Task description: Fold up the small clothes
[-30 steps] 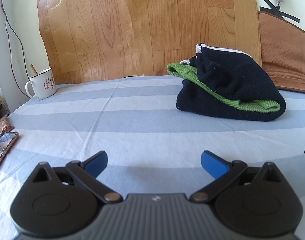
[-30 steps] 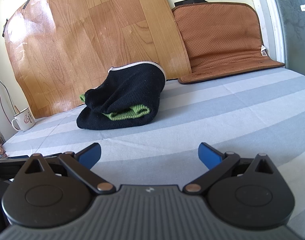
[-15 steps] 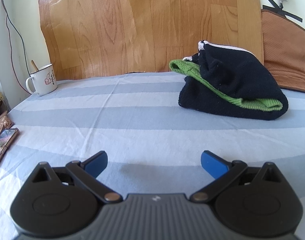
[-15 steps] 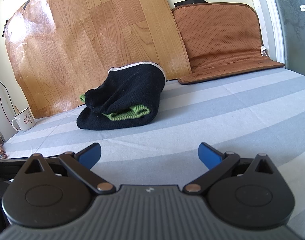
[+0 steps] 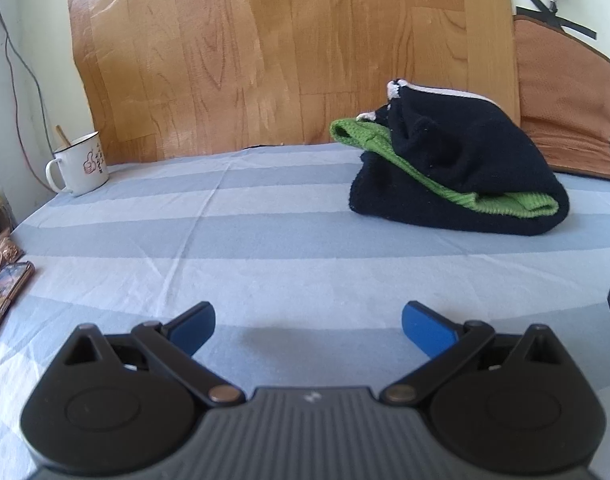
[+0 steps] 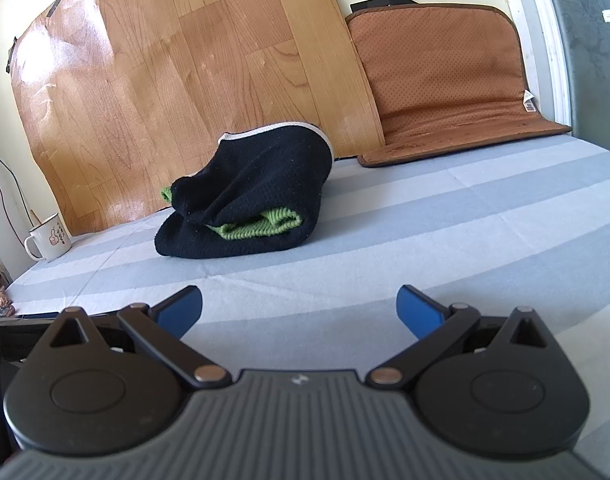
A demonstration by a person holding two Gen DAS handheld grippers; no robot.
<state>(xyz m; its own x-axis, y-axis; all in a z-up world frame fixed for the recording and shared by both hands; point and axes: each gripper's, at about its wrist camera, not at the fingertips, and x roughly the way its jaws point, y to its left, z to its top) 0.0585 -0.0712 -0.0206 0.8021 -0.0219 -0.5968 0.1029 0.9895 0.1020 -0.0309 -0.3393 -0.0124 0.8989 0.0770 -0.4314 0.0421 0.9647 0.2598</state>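
The garment sits bundled on the striped sheet, a black knit folded over itself with a bright green ribbed layer poking out along the fold and a thin white trim running over the top edge. It lies toward the back of the bed, just in front of the wood-grain panel and well apart from both tools. The left gripper hangs low over bare sheet, jaws spread wide and holding nothing; the right gripper is the same, splayed and empty. The left view gives the mug clearly, with what looks like a stick standing in it, plus a flat patterned thing at the far left edge, too cut off to name. The right view shows the whole brown mat propped against the wall and a window frame beside it.
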